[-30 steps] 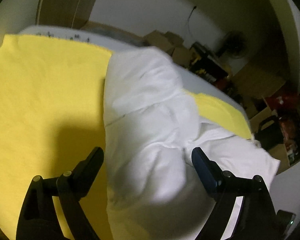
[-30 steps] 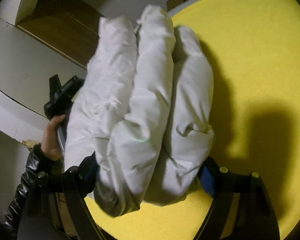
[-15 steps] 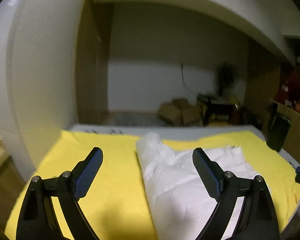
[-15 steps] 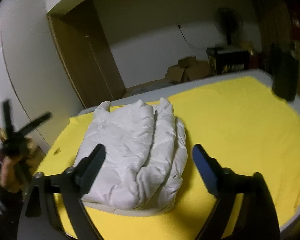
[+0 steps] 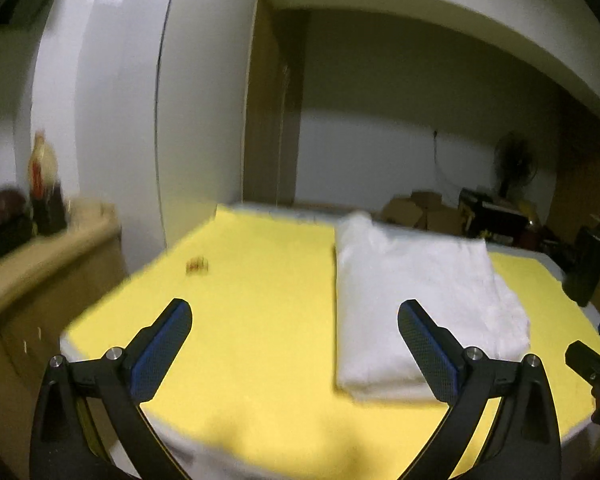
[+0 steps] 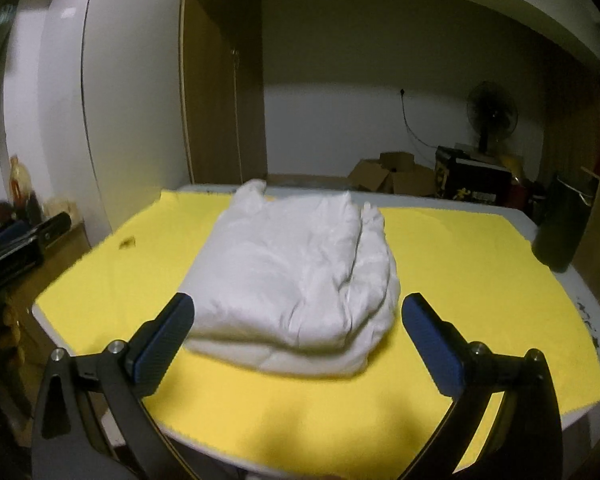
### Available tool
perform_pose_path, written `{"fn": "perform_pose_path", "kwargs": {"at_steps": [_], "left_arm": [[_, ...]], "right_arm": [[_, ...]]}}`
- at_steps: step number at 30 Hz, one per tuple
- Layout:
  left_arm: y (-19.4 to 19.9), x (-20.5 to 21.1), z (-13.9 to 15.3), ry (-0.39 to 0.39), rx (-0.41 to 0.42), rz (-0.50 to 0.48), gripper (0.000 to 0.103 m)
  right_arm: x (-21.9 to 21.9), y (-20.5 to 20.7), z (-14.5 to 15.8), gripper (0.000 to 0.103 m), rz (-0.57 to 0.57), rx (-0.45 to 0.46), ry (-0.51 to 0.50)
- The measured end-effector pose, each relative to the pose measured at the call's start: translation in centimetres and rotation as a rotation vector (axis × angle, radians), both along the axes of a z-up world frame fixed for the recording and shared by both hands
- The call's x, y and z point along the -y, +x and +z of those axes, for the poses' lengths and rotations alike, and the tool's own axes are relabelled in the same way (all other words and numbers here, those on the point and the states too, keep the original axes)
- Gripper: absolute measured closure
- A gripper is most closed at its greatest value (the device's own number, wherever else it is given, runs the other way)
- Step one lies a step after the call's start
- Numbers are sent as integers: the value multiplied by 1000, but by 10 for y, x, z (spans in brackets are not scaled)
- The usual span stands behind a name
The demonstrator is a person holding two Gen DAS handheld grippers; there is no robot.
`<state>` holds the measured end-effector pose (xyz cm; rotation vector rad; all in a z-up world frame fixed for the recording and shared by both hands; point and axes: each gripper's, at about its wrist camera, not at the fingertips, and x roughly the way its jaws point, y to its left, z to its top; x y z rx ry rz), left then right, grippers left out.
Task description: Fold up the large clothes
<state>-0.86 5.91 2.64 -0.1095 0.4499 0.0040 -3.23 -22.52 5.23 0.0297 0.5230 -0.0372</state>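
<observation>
My left claw (image 5: 294,344) is opening, nothing inside. The folded white coat (image 6: 300,276) lies past my wide, empty right claw (image 6: 296,340). Only the right view shows the tall dark bottle (image 6: 560,228) right of the coat.

The left wrist view is blurred: the small mark (image 5: 197,266) on the yellow cloth (image 5: 260,300) cannot be made out. The shelf clutter (image 5: 40,196) at left is smeared. In the right wrist view a dark object (image 6: 560,236) is too dim to identify.

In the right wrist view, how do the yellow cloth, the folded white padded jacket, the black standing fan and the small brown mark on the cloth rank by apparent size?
1. Yellow cloth
2. Folded white padded jacket
3. Black standing fan, though it stands farther away
4. Small brown mark
</observation>
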Motion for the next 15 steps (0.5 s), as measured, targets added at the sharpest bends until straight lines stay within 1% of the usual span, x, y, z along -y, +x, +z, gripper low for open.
{"fn": "perform_pose_path", "kwargs": {"at_steps": [2,4,6,9,12,15], "left_arm": [[-10,6,-10,-11,-59,-13,0],[-20,11,-14,1,-89,-18,0],[-24,18,-17,34,-112,-21,0],[-32,23,-16,49,-107,-34,0],[-40,24,-12,62,-78,-40,0],[-41,25,-9,66,-71,-45,0]], "right_arm": [[-6,-11,0,0,11,-47,-8],[-12,-27,1,0,-8,-28,-38],[-17,-39,4,0,-40,-14,-57],[-19,-46,3,0,-36,-20,-44],[-23,-50,4,0,-49,-11,-74],[-24,-50,4,0,-47,-13,-78]]}}
